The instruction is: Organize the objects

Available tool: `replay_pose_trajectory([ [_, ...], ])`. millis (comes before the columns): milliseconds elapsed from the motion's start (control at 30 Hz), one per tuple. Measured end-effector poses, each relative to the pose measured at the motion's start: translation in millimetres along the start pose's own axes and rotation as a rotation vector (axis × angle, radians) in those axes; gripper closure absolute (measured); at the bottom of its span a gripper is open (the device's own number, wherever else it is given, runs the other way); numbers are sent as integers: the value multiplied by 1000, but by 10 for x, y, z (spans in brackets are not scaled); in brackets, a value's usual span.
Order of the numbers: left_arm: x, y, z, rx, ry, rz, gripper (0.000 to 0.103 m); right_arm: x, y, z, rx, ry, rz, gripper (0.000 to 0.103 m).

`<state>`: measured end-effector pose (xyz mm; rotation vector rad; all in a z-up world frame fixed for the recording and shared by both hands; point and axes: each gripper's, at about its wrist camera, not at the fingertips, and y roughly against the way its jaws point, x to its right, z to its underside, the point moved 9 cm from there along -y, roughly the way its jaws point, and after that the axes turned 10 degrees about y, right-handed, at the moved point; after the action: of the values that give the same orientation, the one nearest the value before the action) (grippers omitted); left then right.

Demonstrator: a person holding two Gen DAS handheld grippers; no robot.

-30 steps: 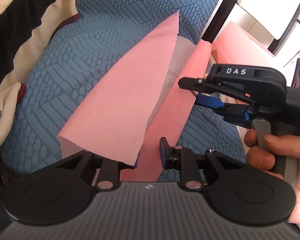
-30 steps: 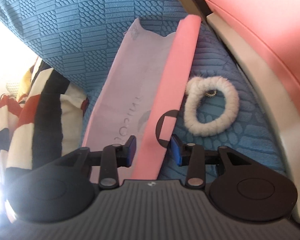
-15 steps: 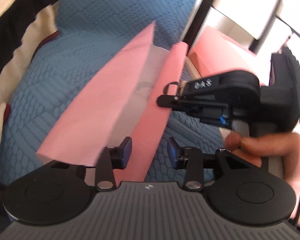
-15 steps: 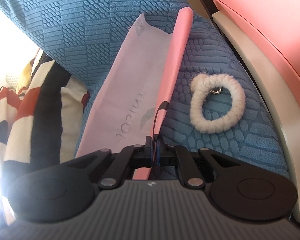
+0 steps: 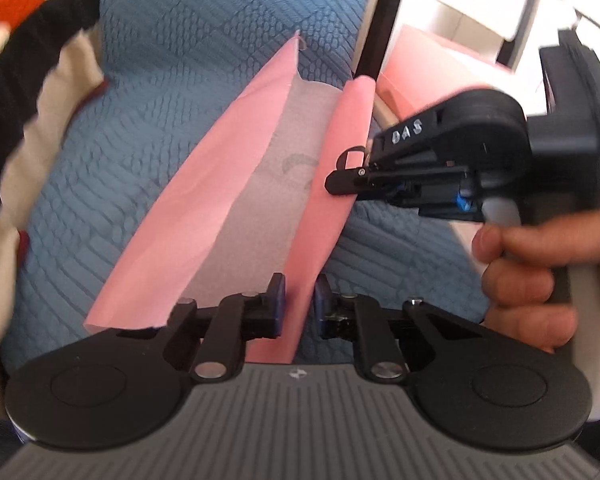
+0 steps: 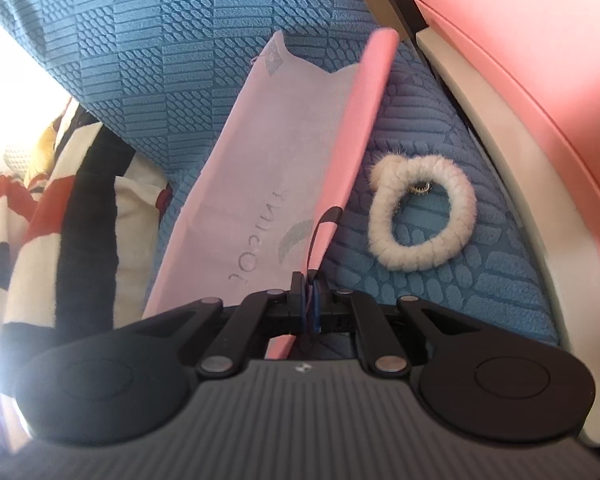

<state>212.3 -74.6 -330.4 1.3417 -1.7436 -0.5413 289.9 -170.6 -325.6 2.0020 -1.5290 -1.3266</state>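
Observation:
A pink fabric bag (image 5: 204, 248) lies mouth-open on the blue quilted cover (image 5: 160, 140), its pale inside showing. My left gripper (image 5: 300, 308) is closing, and its pads press the bag's right rim between them. My right gripper (image 5: 340, 178) comes in from the right, farther up that rim. In the right wrist view the right gripper (image 6: 309, 296) pinches the black pull loop (image 6: 324, 220) together with the rim of the pink bag (image 6: 268, 176); its jaws are easing open very slightly. A person's hand (image 5: 540, 280) holds the right gripper's handle.
A white fluffy hair ring (image 6: 424, 220) lies on the blue cover (image 6: 160, 40) just right of the bag. A striped blanket (image 6: 60, 220) is bunched at the left. A pink and cream piece of furniture (image 6: 520, 80) borders the right side.
My left gripper shifted from the bag's left flap to the right rim and narrowed onto it. My right gripper went from open around the rim to shut on the black loop.

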Motion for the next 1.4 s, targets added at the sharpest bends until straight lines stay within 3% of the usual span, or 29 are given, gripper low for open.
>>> replay_pose_trajectory([
  [167, -136, -4, -20, -43, 187, 111, 89, -65, 65, -40, 22, 51, 13, 88],
  [233, -186, -38, -27, -64, 251, 145, 89, -91, 90, -56, 33, 67, 17, 83],
  [333, -278, -117, -43, -95, 337, 189, 90, -132, 105, -61, 42, 88, 13, 65],
  [500, -404, -201, -73, -130, 441, 222, 90, -211, 89, -45, 59, 130, 8, 64],
  [667, -458, -219, -75, -141, 481, 224, 90, -320, 63, -26, 72, 192, 20, 66],
  [800, -496, -257, -106, -146, 506, 229, 90, -386, 7, 7, 60, 199, -6, 78],
  [1067, -499, -253, -115, -143, 519, 226, 90, -496, -136, 99, 30, 284, 19, 85],
  [1400, -469, 36, -303, 7, 429, 177, 89, -429, -207, 146, 8, 293, 8, 91],
])
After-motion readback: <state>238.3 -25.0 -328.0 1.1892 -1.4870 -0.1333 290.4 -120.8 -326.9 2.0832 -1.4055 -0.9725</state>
